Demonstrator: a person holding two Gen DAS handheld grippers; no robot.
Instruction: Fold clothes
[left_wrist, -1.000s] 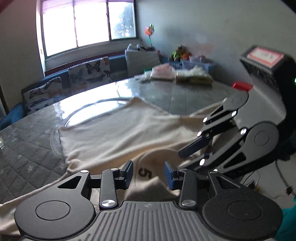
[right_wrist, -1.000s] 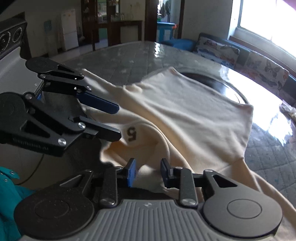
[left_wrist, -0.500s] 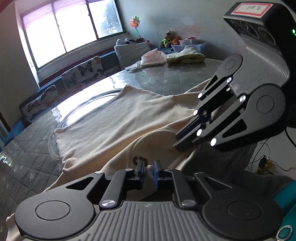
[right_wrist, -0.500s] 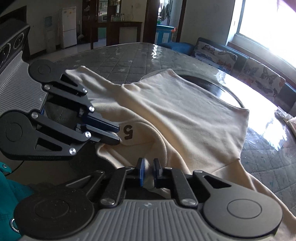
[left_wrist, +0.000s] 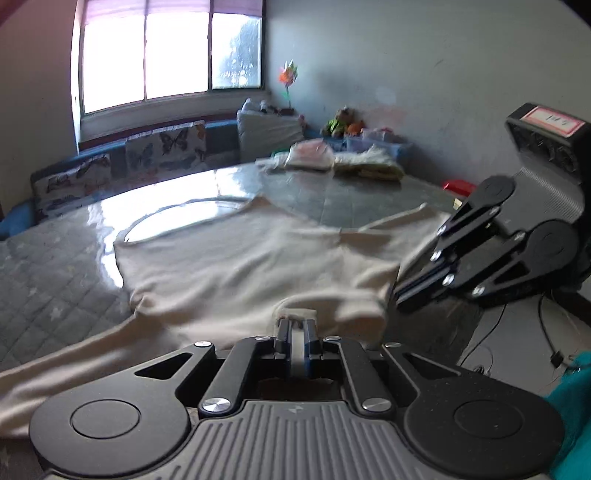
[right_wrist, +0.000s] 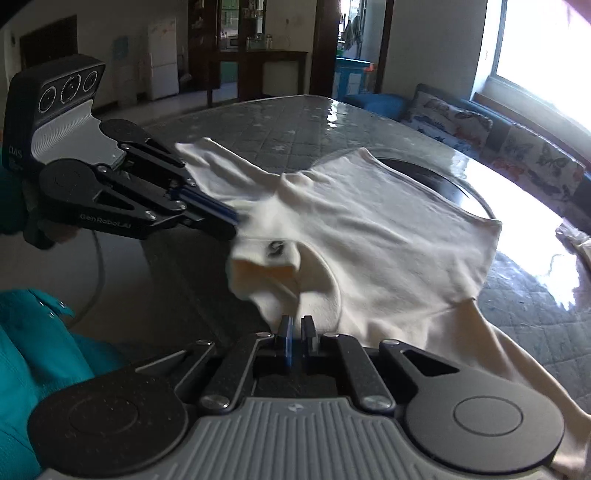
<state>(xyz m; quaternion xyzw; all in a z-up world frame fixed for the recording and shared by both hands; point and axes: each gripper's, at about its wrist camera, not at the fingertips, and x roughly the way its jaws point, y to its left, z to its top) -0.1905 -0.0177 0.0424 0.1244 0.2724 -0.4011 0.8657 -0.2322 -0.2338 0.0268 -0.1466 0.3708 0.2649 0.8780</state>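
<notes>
From your left wrist camera, your left gripper (left_wrist: 296, 328) is clamped on the collar edge of the cream long-sleeved cotton top (left_wrist: 236, 266), which lies spread over the grey quilted glossy table (left_wrist: 55, 280). Your right gripper (left_wrist: 400, 295) pinches the same top further right.

From your right wrist camera, your right gripper (right_wrist: 296, 326) grips the neckline fabric, and your left gripper (right_wrist: 231, 225) bites the cloth just above the dark "5" mark (right_wrist: 275, 249).

Both grippers (right_wrist: 296, 326) (right_wrist: 231, 221) pinching cream shirt (right_wrist: 376, 236)
</notes>
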